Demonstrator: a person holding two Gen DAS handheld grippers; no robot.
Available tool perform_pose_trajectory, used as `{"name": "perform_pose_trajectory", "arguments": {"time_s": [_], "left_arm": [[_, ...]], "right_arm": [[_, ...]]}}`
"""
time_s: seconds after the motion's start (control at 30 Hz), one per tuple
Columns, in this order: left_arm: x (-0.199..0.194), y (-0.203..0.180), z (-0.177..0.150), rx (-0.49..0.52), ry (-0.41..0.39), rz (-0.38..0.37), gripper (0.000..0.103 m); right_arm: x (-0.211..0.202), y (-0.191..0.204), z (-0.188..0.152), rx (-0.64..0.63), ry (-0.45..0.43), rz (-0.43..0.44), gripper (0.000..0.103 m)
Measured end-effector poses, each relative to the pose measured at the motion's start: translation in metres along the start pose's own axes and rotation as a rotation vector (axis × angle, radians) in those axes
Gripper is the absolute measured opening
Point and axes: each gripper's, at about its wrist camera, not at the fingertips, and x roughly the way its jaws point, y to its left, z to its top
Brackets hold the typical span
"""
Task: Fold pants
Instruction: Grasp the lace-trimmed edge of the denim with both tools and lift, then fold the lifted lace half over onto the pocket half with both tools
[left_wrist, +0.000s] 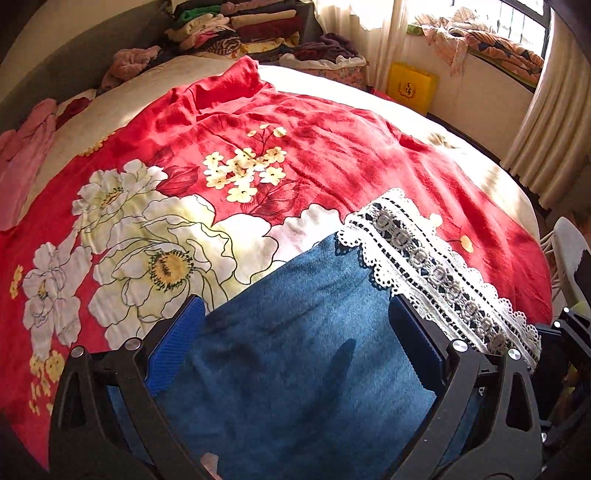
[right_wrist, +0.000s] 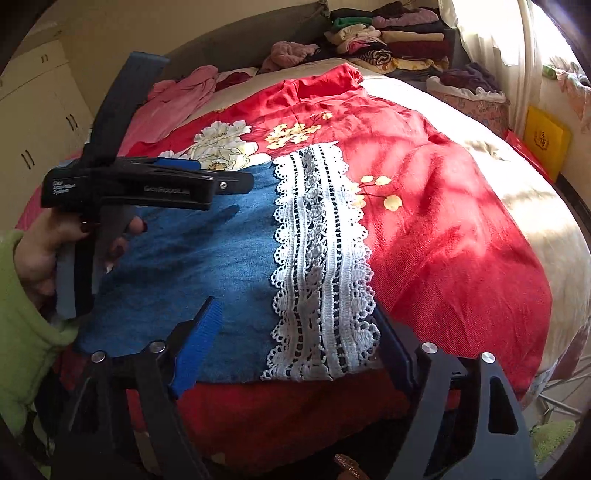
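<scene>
Blue denim pants with a wide white lace hem band lie folded flat on the red floral bedspread. In the left wrist view the denim fills the space under my left gripper, which is open, fingers spread over the cloth, with the lace at the right finger. My right gripper is open at the near edge of the pants, its fingers on either side of the lace end. The left gripper also shows there, seen side-on above the denim.
Stacks of folded clothes stand at the head of the bed. Pink garments lie at the far left. A yellow box leans by the curtained window wall. White cabinets stand at the left.
</scene>
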Motion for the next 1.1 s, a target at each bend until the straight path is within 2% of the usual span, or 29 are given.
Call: {"name": "perform_pose_trajectory", "arguments": {"time_s": [0.17,0.3,0.33,0.37,0.43,0.47,0.53,0.63,0.7,0.73,0.8,0.9,1.1], "left_arm": [[0.023,-0.002,0.009,0.019,0.023,-0.051,0.091],[0.038,-0.003,0.012,-0.004,0.038,-0.107,0.075],[0.041,-0.004,0.012,-0.016,0.041,-0.124,0.069],[0.042,-0.004,0.012,-0.023,0.041,-0.134,0.066],[0.041,-0.008,0.011,-0.020,0.040,-0.142,0.053],[0.039,-0.011,0.010,-0.011,0.036,-0.147,0.050],[0.035,-0.015,0.011,0.003,0.032,-0.149,0.038],[0.034,-0.019,0.010,0.018,0.023,-0.129,0.027],[0.037,-0.018,0.007,0.002,0.021,-0.125,0.023],[0.038,-0.017,0.007,-0.005,0.015,-0.127,0.020],[0.033,-0.016,0.005,-0.015,0.003,-0.128,0.015],[0.023,-0.011,0.004,-0.036,-0.016,-0.149,0.008],[-0.018,0.014,-0.001,-0.099,-0.108,-0.182,0.005]], "right_arm": [[0.004,-0.005,0.000,0.022,0.003,0.001,0.079],[0.013,-0.009,0.000,0.043,0.022,0.008,0.080],[0.013,-0.009,0.000,0.043,0.019,0.006,0.076],[0.013,-0.009,0.000,0.046,0.012,0.004,0.070],[0.012,-0.012,0.000,0.058,-0.002,0.043,0.031],[0.013,-0.013,0.000,0.068,-0.001,0.079,0.030],[0.018,-0.012,0.001,0.072,0.016,0.075,0.032],[0.025,-0.016,0.003,0.113,0.029,0.076,0.035],[0.027,-0.016,0.003,0.116,0.032,0.089,0.034],[0.027,-0.015,0.004,0.111,0.029,0.099,0.029],[0.024,-0.012,0.003,0.100,0.017,0.121,0.026],[0.012,-0.001,0.007,0.074,-0.031,0.149,0.025],[-0.019,0.044,0.026,-0.037,-0.106,0.223,0.025]]}}
